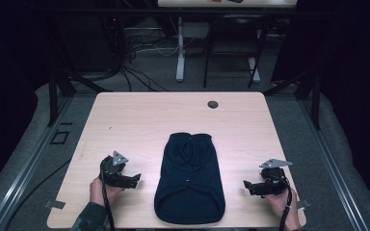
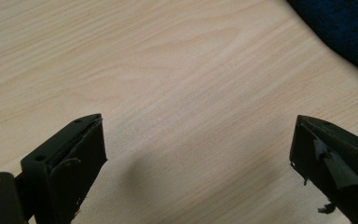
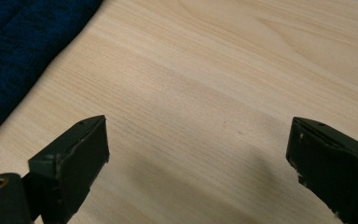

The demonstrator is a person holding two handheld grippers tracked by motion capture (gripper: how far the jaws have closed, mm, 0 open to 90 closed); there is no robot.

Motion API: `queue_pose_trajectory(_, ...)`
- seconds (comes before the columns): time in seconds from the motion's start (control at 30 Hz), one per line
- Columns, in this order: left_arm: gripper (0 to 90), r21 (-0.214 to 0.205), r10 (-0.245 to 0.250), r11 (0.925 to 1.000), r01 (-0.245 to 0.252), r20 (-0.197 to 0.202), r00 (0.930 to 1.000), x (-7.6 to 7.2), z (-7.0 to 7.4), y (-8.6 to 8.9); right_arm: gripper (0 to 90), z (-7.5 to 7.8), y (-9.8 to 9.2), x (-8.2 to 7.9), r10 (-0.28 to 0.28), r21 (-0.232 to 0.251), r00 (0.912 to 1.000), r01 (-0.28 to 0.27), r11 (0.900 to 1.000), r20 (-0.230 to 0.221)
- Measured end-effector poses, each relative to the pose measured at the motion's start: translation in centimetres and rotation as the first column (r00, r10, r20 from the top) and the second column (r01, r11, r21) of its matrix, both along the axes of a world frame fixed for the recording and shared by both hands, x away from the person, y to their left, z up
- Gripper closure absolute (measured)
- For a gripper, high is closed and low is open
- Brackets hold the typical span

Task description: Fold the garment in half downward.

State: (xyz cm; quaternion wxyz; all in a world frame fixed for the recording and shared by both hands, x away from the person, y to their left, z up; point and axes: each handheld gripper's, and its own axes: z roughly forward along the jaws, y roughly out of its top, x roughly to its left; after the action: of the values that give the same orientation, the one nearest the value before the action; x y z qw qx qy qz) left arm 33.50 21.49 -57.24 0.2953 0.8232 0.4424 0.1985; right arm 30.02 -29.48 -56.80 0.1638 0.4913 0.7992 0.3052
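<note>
The garment (image 1: 190,179) lay folded. Left gripper (image 1: 136,179) and right gripper (image 1: 247,185) flanked it, jaws wide, holding nothing. Folding looked done.

One dark blue garment (image 1: 190,180), folded, on surface (image 1: 139,115). One surface, light wood. One round dark hole (image 1: 213,104) near far edge of surface. Two tongs: left tongs (image 1: 136,179), right tongs (image 1: 247,186), one either side of garment. Two hands: left hand (image 1: 98,190), right hand (image 1: 280,202). One second table (image 1: 180,53) behind.
</note>
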Motion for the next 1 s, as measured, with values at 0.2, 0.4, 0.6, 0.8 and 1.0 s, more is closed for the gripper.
queue_pose_trajectory(0.2,2.2,-0.004,-0.004,1.0,0.004,-0.004,1.0,0.1,-0.1,0.0,7.8,0.0,0.2,0.0,0.016,-0.008,0.9999,-0.016,0.9998,-0.005)
queue_pose_trajectory(0.4,1.9,-0.019,-0.008,0.9998,0.008,-0.012,0.9999,0.3,0.0,0.1,8.2,0.1,0.4,0.2,0.023,-0.002,0.9997,-0.023,0.9997,-0.01)
queue_pose_trajectory(0.6,1.8,-0.029,-0.017,0.9994,0.016,-0.026,0.9995,0.5,0.1,0.0,8.5,0.4,0.6,0.4,0.031,-0.003,0.9994,-0.032,0.9995,-0.011)
queue_pose_trajectory(0.8,2.5,-0.039,-0.038,0.9986,0.036,-0.034,0.9987,1.2,0.5,-0.6,9.5,0.8,1.2,1.1,0.056,-0.001,0.9982,-0.056,0.9985,-0.021)
queue_pose_trajectory(1.0,2.4,-0.046,-0.061,0.9972,0.059,-0.046,0.9971,1.8,0.8,-1.3,10.1,1.3,1.8,1.6,0.083,0.007,0.9963,-0.083,0.9965,-0.021)
